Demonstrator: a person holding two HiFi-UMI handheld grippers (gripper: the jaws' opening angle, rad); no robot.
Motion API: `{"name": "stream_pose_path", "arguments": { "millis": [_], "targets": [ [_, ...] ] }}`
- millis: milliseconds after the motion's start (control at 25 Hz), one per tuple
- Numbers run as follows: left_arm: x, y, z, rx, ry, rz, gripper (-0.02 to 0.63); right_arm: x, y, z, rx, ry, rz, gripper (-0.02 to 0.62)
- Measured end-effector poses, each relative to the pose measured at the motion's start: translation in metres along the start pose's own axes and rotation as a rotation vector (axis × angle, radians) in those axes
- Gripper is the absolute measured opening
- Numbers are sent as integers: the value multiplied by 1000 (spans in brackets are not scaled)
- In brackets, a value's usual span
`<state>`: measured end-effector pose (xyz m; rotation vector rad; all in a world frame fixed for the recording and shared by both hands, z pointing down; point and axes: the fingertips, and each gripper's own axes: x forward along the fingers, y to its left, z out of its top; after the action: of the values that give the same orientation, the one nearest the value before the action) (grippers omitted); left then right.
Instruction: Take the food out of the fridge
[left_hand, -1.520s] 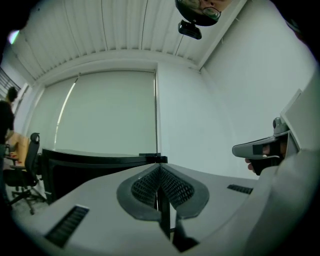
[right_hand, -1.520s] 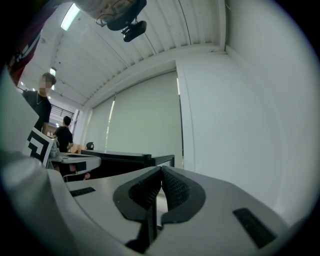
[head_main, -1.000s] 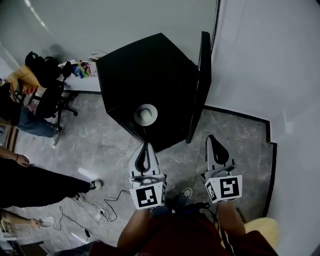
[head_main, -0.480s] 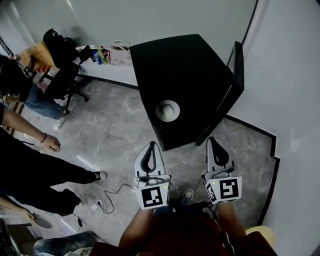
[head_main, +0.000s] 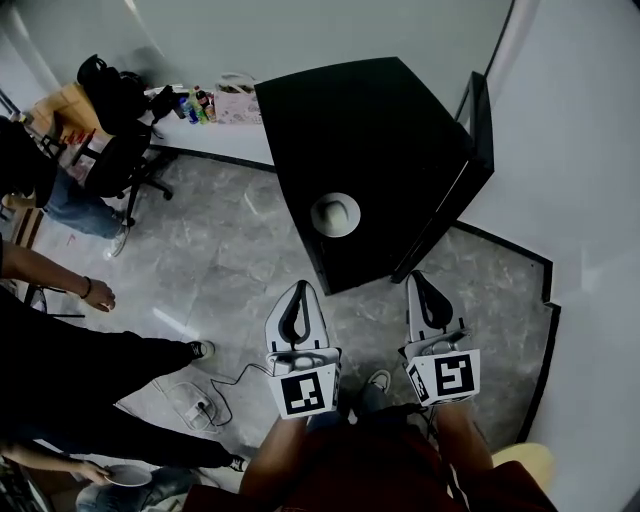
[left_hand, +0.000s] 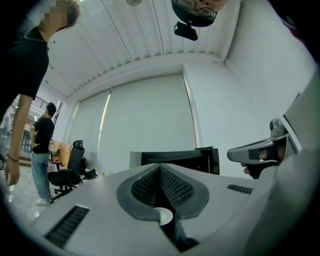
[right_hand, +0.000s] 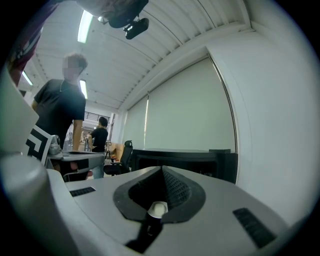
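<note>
A black fridge (head_main: 370, 140) stands on the floor ahead of me, its door (head_main: 468, 165) swung open along its right side. A white bowl (head_main: 335, 214) rests on its top near the front edge. The inside is dark and no food shows. My left gripper (head_main: 297, 292) points at the fridge's front left corner, shut and empty. My right gripper (head_main: 418, 280) is level with it, just before the door's lower edge, also shut and empty. The fridge (left_hand: 175, 158) shows low over the closed jaws in the left gripper view, and the fridge (right_hand: 175, 159) likewise in the right gripper view.
People stand at the left (head_main: 60, 330), one by an office chair (head_main: 120, 160). A white table with bottles (head_main: 200, 105) lines the back wall. Cables and a socket strip (head_main: 200, 405) lie on the floor. A white wall (head_main: 590, 200) closes the right side.
In the head view the fridge has slid right and now sits straight ahead of both grippers. Both grippers stay shut. The people at the left have shifted.
</note>
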<state>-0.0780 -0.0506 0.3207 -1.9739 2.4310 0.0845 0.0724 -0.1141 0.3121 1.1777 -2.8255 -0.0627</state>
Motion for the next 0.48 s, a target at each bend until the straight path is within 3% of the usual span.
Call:
{"name": "stream_pose_path", "arguments": {
  "millis": [160, 480],
  "targets": [
    [9, -2, -2, -39, -9, -5, 14, 4, 0, -8, 0, 8, -13, 22],
    [28, -17, -29, -7, 26, -69, 14, 14, -7, -34, 1, 22, -40, 22]
  ]
}}
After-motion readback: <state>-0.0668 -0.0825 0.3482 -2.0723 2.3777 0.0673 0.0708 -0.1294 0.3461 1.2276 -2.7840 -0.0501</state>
